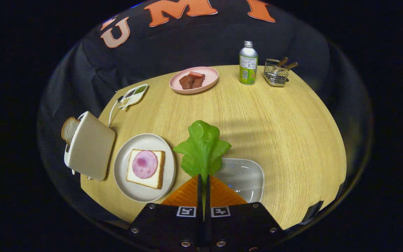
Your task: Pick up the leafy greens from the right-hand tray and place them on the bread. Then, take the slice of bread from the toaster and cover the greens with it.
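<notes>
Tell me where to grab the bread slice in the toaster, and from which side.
Grip the crusted top edge of the bread slice, the only part that sticks out of the toaster slot. Probably come in from above the slot, one finger on each flat face, then pull out along the slot. First, the gripper is shut on the leafy greens, which belong on the ham-topped bread.

Leafy greens: one bright green lettuce leaf, ruffled, upright, stem pinched between the closed fingers, lifted above the right-hand tray; bread: square white slice, flat on a round plate, topped with a pink ham round; toaster slice: standing in the toaster slot, crust showing.
</notes>
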A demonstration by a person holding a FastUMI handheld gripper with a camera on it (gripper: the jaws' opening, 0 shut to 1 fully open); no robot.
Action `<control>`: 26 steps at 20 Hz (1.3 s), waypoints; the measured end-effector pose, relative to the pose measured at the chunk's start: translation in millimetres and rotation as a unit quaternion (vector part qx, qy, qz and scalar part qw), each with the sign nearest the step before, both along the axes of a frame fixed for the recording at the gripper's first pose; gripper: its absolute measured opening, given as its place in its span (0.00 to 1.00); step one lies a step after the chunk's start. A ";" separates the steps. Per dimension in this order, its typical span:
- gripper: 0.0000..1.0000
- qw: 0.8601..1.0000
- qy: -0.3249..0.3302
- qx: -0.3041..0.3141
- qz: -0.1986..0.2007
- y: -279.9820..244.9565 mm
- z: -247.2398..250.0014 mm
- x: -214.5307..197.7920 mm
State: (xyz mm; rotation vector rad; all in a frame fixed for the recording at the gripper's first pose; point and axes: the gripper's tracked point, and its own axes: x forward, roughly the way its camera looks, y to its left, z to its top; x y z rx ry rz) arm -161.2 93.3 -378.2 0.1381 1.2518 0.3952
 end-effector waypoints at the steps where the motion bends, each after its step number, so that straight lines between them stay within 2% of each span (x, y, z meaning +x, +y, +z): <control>1: 0.01 1.000 -0.005 0.006 0.012 9.5 5.4 -0.2; 5: 0.02 0.998 -0.010 0.020 0.055 48.1 12.0 -6.7; 12: 0.02 0.993 0.001 0.047 0.108 101.5 9.8 -16.1; 23: 0.03 0.989 0.019 0.034 0.140 136.5 -11.5 -16.9; 26: 0.06 0.989 0.026 0.030 0.140 140.5 -15.3 -17.8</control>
